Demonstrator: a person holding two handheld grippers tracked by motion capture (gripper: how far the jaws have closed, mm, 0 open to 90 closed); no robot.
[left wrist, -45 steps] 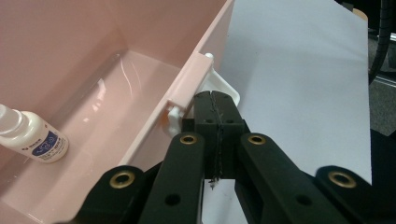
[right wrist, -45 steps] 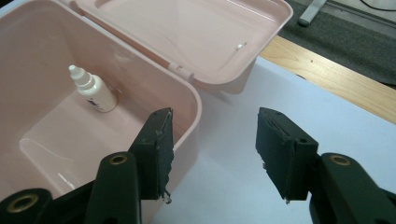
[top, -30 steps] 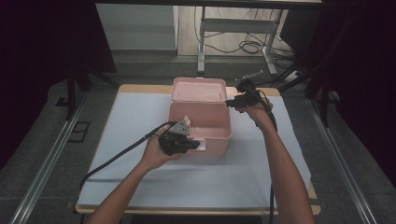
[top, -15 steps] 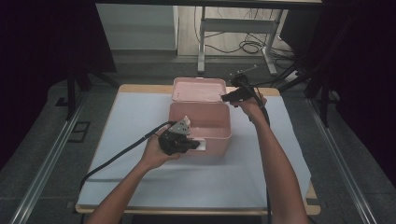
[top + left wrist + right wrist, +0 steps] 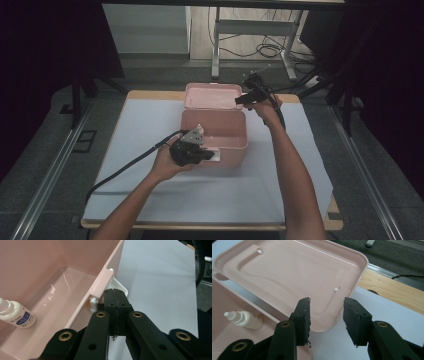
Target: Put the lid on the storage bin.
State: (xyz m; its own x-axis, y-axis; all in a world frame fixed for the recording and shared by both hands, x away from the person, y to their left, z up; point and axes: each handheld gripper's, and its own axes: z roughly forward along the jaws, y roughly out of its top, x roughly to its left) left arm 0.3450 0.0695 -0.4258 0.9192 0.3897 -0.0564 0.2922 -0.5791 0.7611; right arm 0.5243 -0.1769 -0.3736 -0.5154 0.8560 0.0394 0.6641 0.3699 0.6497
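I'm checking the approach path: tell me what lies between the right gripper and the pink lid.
Nothing. In the right gripper view the right gripper hangs with open jaws over the near edge of the lid, with no object between.

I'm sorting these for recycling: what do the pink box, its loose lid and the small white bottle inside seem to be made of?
The pink rectangular box looks like glossy moulded plastic: its inner walls reflect light. The pink flat lid seems the same plastic, with shiny streaks and moulded ridges. The small white bottle appears to be smooth, opaque plastic with a printed label, though I can't be sure.
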